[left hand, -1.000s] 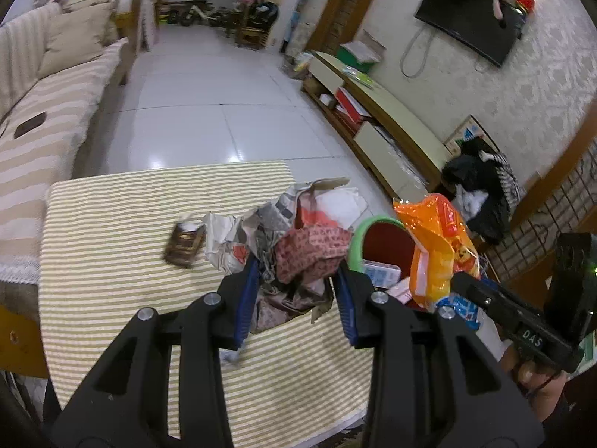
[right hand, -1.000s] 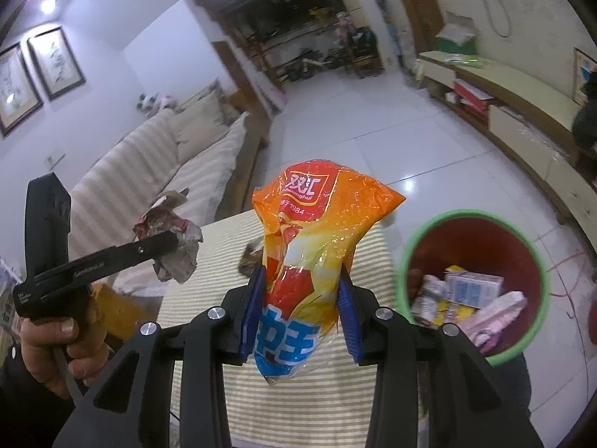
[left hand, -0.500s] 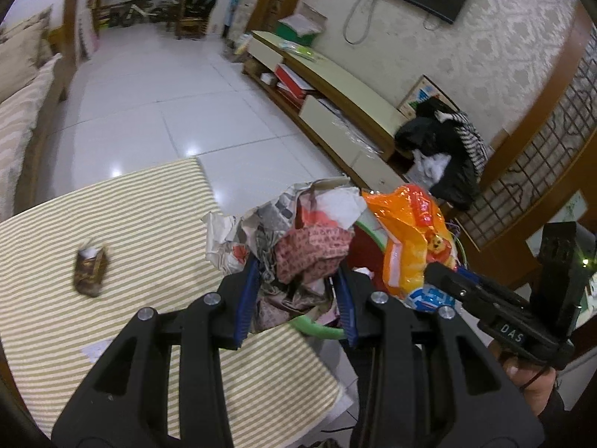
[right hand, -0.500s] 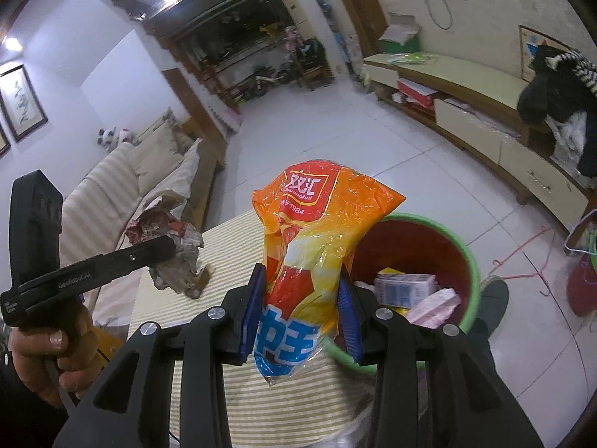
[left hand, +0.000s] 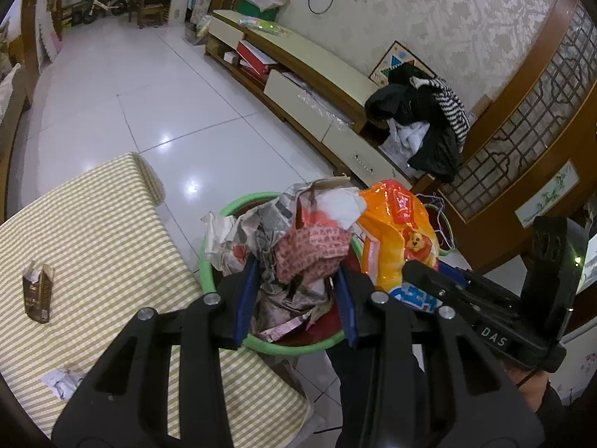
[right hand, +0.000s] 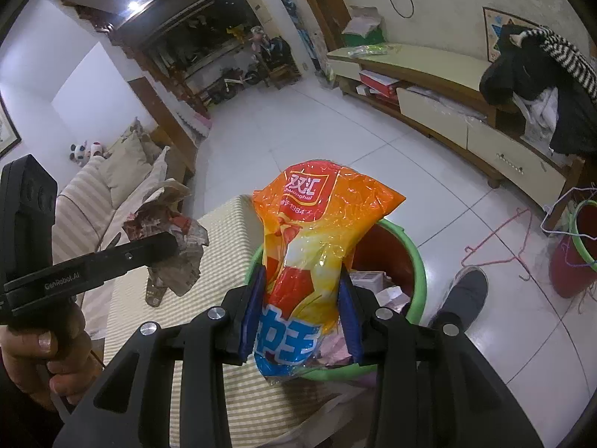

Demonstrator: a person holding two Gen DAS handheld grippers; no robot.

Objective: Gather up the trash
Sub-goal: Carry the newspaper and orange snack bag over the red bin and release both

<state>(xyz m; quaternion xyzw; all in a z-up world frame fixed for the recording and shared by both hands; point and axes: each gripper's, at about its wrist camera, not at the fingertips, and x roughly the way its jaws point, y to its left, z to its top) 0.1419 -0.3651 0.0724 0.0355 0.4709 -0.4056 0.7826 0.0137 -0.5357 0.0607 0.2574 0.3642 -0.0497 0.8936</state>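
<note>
1. Over the green-rimmed red plastic bin (left hand: 209,257) beside the table, my left gripper (left hand: 296,298) has its blue pads clamped on a crumpled wad of newspaper and red printed wrapping (left hand: 298,239).
2. My right gripper (right hand: 302,310) is pinched tight on an orange and yellow plastic snack bag with a blue bottom (right hand: 317,246), which stands upright between the pads, in front of the same bin (right hand: 414,257).
3. I can see cartons and pale wrappers already lying inside the bin.
4. On the yellow-and-white striped tablecloth (left hand: 97,224), a small brown crushed wrapper (left hand: 37,293) lies well apart from the bin, and a torn white paper scrap (left hand: 61,382) sits near the closer table edge.
5. A second green-rimmed red bin (right hand: 578,250) stands farther off on the white tile floor, with wire hangers (right hand: 500,246) beside it.
</note>
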